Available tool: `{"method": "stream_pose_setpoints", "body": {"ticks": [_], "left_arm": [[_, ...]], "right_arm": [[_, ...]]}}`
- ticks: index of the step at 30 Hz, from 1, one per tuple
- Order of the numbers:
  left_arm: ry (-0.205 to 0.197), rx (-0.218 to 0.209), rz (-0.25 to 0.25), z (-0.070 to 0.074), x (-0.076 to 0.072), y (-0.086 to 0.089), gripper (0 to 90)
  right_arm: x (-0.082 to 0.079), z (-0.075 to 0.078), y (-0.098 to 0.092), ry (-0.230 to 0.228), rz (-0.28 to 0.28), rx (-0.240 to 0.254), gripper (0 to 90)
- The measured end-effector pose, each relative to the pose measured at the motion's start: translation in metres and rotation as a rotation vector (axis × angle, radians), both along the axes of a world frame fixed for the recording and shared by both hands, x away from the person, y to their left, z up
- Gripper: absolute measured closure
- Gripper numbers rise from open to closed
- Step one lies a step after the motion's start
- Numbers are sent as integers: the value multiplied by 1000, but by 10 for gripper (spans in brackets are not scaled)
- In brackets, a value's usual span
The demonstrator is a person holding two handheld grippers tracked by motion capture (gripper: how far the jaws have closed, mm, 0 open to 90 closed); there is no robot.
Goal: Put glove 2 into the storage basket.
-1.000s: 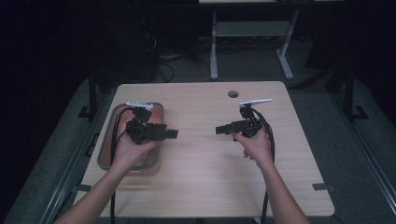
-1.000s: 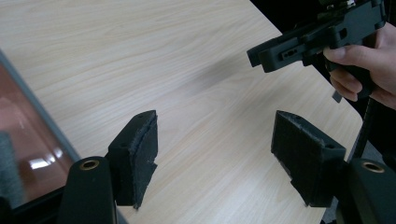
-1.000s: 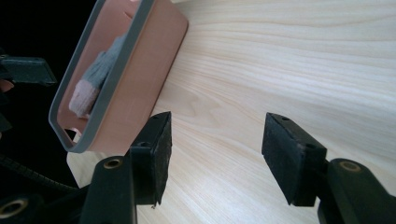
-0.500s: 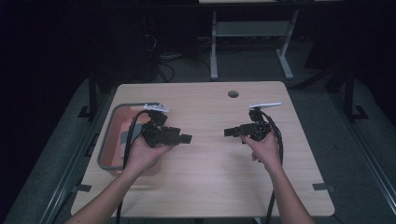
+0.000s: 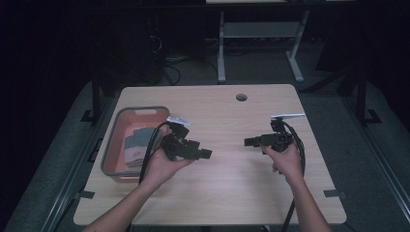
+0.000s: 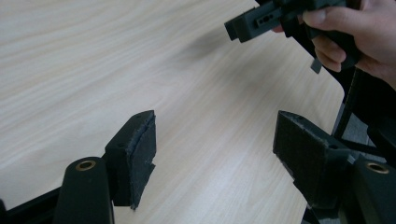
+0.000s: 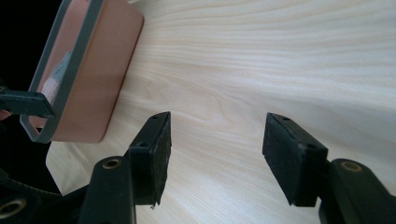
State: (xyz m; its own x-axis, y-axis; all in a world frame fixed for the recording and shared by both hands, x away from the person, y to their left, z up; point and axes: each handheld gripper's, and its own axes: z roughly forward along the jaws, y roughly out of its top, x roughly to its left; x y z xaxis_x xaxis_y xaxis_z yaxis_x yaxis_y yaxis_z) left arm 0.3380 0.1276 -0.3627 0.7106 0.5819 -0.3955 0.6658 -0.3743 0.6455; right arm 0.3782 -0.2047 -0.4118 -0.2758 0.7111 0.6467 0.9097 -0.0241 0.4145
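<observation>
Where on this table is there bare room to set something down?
The widest bare patch is the table between the left claw and right claw, running to the near edge. The far strip around the round hole is bare too. The left side is crowded: the pink bin holding folded cloth sits there.

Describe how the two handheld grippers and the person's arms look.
Both the left gripper and the right gripper are black, with two blocky jaws faced in dark pads, brass-coloured pivots, a grey plate on top and a trailing black cable. The forearms are bare, without sleeves.
</observation>
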Motion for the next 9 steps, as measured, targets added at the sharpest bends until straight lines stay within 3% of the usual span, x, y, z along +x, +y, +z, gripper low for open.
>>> {"method": "stream_pose_setpoints", "body": {"ticks": [9], "left_arm": [[15, 16, -38, -11, -7, -15, 294]], "right_arm": [[-5, -7, -8, 1, -12, 8, 411]]}}
